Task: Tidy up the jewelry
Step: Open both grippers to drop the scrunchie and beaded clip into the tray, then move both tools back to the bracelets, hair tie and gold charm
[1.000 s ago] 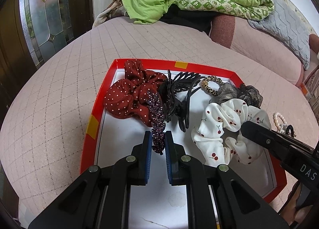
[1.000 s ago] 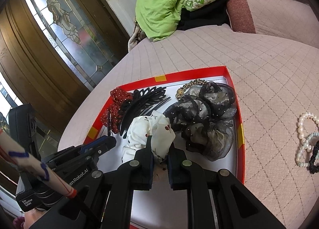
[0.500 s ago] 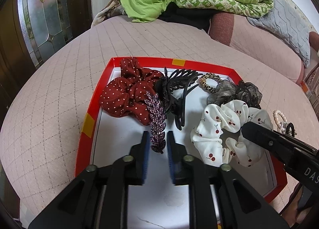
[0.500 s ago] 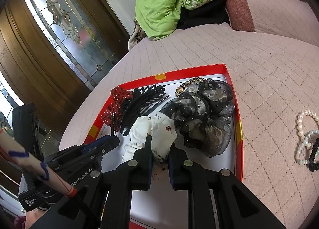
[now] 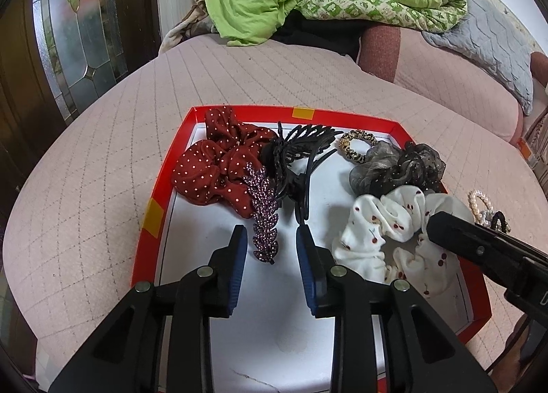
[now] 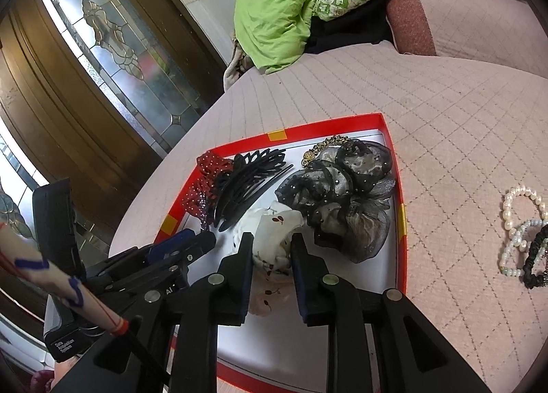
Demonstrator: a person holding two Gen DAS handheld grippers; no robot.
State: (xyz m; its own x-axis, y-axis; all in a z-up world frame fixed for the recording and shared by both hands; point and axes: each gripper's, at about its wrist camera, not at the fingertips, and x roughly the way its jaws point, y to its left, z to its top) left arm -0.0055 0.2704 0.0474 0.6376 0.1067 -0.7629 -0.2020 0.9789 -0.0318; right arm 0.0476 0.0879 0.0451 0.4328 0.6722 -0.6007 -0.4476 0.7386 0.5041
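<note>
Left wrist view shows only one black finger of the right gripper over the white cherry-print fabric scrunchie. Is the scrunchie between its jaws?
Observer: Yes. The right gripper straddles the white cherry-print fabric scrunchie, one finger on each side, and its jaws are opening.
Operator: I see one pearl loop at my edge. What is outside the tray?
Observer: Two pearl bracelets and a black beaded bracelet lie together on the pink quilted cover, apart from the red-rimmed white tray.

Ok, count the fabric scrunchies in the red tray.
3. The red polka-dot scrunchie lies at the tray's left, the white cherry-print scrunchie at the near right, the black-grey mesh scrunchie behind it. Smaller ones may be hidden underneath.
</note>
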